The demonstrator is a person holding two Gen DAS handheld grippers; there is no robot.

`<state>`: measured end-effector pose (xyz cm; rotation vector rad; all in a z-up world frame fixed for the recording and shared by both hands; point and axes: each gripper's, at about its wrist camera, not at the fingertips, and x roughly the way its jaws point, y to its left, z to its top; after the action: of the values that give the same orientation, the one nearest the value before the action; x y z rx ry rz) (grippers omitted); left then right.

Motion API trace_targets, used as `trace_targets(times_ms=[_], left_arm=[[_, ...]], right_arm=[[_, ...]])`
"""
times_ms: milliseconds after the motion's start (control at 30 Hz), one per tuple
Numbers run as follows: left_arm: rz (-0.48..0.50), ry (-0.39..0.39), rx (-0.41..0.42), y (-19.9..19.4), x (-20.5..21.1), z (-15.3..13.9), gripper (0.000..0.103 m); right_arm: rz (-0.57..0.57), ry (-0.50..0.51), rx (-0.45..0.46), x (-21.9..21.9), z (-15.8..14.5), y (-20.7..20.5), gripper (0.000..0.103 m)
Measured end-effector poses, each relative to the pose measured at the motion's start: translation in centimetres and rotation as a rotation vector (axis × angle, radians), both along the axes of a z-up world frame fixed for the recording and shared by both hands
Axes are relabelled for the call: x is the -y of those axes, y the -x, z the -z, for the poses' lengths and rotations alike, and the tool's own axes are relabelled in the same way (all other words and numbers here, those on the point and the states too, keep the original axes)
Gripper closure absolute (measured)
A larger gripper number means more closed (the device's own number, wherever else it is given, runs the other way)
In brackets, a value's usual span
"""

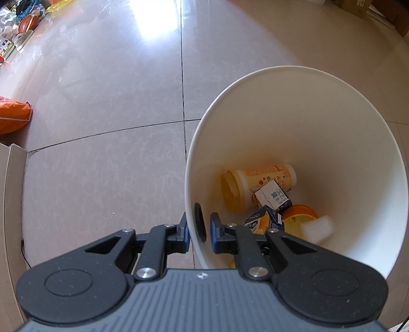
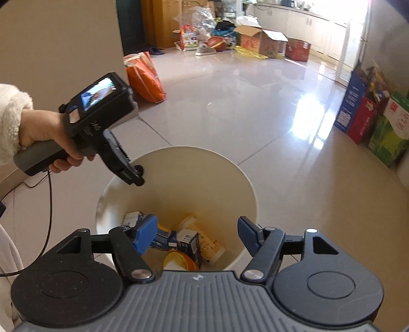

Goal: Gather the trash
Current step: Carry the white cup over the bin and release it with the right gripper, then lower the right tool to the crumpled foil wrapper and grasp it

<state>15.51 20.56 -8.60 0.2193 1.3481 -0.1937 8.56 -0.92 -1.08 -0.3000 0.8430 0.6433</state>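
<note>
Standing on the tiled floor (image 2: 230, 107), white bin (image 1: 301, 122) takes up most of both views. Left gripper (image 1: 200, 231) straddles its near rim, jaws clamped on the wall, one inside, one outside. Right gripper (image 2: 195, 236) hangs above the bin mouth, jaws spread wide, nothing between them. Bin bottom: yellow cup (image 1: 255, 186), small cartons (image 1: 273, 198), orange lid (image 1: 299, 217), well below both jaws.

Place: a lived-in home, likely a main room | floor: glossy beige tiles (image 2: 230, 107) with sun glare | far wall: opened cardboard boxes (image 2: 263, 39), a basketball (image 2: 217, 42), a slipper (image 2: 205, 51), loose bags | near wall: an orange sack (image 2: 145, 76) | right side: stacked printed cartons (image 2: 370, 122) | white cabinets (image 2: 294, 20) at the back
</note>
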Motion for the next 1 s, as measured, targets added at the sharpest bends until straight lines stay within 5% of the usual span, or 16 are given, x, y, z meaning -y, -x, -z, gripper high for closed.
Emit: trace_targets(times_ms=[433, 833, 1000], left_arm=[[0.001, -0.008, 0.003, 0.1, 0.3, 0.0, 0.088], [-0.009, 0.006, 0.002, 0.0, 0.0, -0.2, 0.088], [-0.016, 0.014, 0.001, 0.0, -0.2, -0.3, 0.088]], right_arm=[[0.231, -0.072, -0.026, 8.0, 2.0, -0.6, 0.023], [0.55, 0.006, -0.242, 15.1, 18.4, -4.2, 0.024], [0.659, -0.034, -0.311, 16.4, 24.4, -6.2, 0.024]])
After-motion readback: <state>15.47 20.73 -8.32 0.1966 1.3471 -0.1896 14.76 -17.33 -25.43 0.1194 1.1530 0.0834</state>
